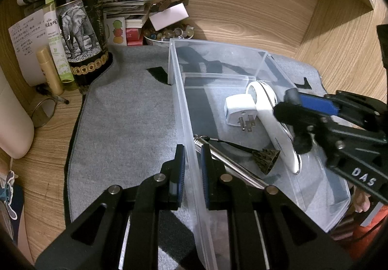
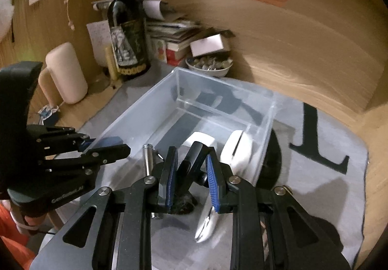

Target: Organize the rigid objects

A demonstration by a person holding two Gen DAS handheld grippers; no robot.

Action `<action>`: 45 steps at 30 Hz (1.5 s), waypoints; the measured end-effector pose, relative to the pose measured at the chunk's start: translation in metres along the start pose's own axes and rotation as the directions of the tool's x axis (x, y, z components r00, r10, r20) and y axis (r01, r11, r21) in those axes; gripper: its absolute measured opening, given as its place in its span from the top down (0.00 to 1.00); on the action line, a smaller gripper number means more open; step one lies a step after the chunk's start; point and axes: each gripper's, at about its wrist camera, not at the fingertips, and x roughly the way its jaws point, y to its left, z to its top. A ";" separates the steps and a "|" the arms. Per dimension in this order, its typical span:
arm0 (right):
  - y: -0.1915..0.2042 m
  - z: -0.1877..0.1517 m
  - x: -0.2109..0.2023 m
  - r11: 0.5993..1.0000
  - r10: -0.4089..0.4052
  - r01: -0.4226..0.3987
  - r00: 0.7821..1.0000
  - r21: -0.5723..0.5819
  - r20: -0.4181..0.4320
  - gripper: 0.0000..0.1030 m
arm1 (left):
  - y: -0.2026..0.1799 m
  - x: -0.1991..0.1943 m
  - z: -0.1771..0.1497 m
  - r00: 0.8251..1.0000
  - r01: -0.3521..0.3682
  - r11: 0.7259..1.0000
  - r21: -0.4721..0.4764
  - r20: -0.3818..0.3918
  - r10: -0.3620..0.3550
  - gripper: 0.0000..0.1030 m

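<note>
A clear plastic bin [image 1: 218, 47] stands on a grey mat [image 1: 121, 124]. In it lie a white plug adapter [image 1: 238, 109], a long white handheld device [image 1: 274, 124], a silver metal tube [image 1: 230, 163] and a small black cone on a cord [image 1: 265, 158]. My left gripper [image 1: 192, 165] is shut on the bin's near left wall, one finger inside and one outside. My right gripper [image 2: 191, 152] hangs over the bin's near end, shut on a black jointed mount [image 2: 184, 172]. The left wrist view shows the right gripper [image 1: 285, 103] above the white device, with the mount [image 1: 302, 142] hanging below it.
A dark wine bottle [image 1: 80, 27] with an elephant label, spray tubes, stacked books and a bowl of stones [image 1: 167, 35] crowd the back left corner. A cream cylinder [image 2: 66, 73] stands at the left. Wooden walls close in behind and to the right.
</note>
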 end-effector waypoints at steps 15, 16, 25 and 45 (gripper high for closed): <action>-0.020 0.003 -0.018 0.998 -0.033 0.030 0.999 0.061 0.039 0.71 | -0.002 0.000 0.001 1.000 0.002 1.000 -0.003 -0.002 -0.002 0.89; -0.024 0.003 -0.023 0.997 -0.038 0.035 0.998 0.072 0.048 0.71 | -0.002 0.000 0.001 1.000 0.002 1.000 -0.003 -0.002 -0.002 0.89; -0.071 -0.006 -0.051 0.973 -0.160 0.146 0.985 0.176 0.065 0.70 | -0.002 0.000 0.001 1.000 0.001 1.000 -0.001 -0.002 -0.001 0.89; -0.092 -0.090 -0.006 0.956 -0.137 0.185 0.968 0.230 -0.208 0.70 | 0.000 0.001 0.002 1.000 0.001 1.000 0.000 -0.004 -0.001 0.89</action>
